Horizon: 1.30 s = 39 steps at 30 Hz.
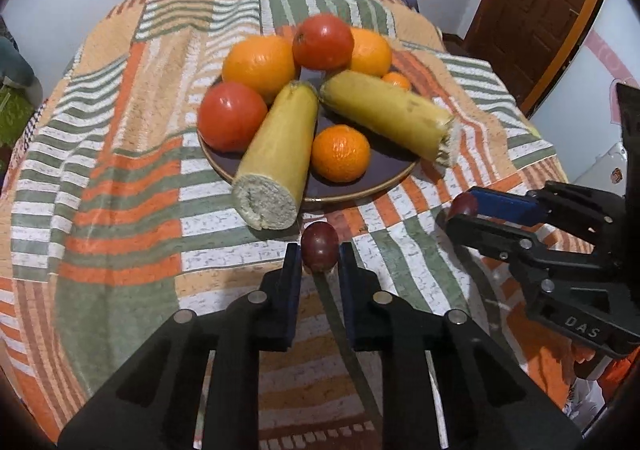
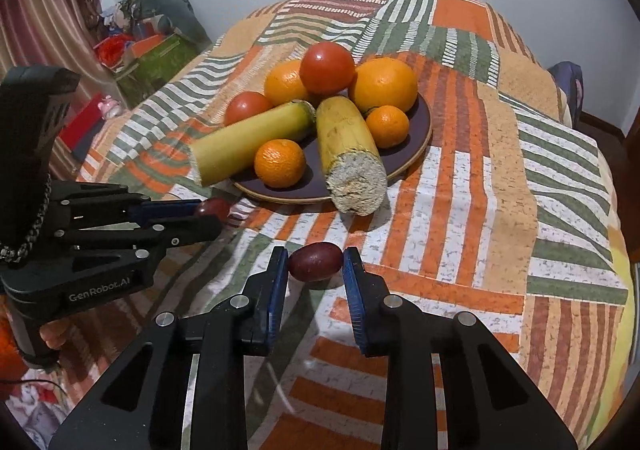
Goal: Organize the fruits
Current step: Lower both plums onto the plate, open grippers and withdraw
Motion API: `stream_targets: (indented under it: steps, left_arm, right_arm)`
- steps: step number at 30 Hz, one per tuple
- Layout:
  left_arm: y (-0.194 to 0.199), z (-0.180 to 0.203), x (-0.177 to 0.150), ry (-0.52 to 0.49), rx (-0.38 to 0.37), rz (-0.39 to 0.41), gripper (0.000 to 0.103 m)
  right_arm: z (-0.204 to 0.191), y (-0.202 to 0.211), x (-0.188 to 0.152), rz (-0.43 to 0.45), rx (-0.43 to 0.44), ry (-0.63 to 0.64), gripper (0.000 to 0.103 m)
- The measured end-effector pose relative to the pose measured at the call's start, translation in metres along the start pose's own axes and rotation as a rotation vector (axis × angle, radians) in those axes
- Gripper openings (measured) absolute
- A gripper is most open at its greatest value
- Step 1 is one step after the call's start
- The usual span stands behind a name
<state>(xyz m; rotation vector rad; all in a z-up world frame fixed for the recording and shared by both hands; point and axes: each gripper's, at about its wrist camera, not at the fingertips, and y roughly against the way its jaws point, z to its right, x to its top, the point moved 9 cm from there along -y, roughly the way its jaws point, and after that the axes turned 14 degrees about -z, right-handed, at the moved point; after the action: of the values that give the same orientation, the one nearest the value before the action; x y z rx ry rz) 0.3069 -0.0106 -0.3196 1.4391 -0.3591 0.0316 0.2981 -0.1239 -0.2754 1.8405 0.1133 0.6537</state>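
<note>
Both tools, left tool (image 1: 319,250) and right tool (image 2: 315,262), each pinch a dark plum.

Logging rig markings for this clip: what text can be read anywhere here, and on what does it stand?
"DAS": on the right gripper body, seen from the left wrist.
"GenRobot.AI": on the left gripper body, seen from the right wrist.
No other text is legible; the boxes beside the table are too blurred.

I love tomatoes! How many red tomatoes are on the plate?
2. One tomato sits at the back of the plate between the big oranges; the other tomato is at its left edge. More could hide behind the pile.
</note>
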Motion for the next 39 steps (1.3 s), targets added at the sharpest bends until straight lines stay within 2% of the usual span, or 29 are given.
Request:
stream_targets:
  steps: [10, 16, 26, 39]
  left_arm:
    - [0.045, -0.009, 0.016, 0.029, -0.007, 0.109, 0.019]
    - [0.056, -0.012, 0.033, 0.028, -0.004, 0.146, 0.019]
    - [0.050, -0.018, 0.061, 0.027, 0.025, 0.167, 0.019]
    - [0.013, -0.031, 0.074, 0.053, 0.027, 0.112, 0.019]
  right_arm:
    - [-0.014, 0.026, 0.024, 0.085, 0.007, 0.030, 0.026]
    - [-0.013, 0.034, 0.051, 0.132, -0.017, 0.042, 0.026]
    - [-0.011, 0.022, 0.079, 0.147, -0.035, 0.061, 0.026]
    - [-0.009, -0.008, 0.084, 0.108, -0.043, 0.070, 0.026]
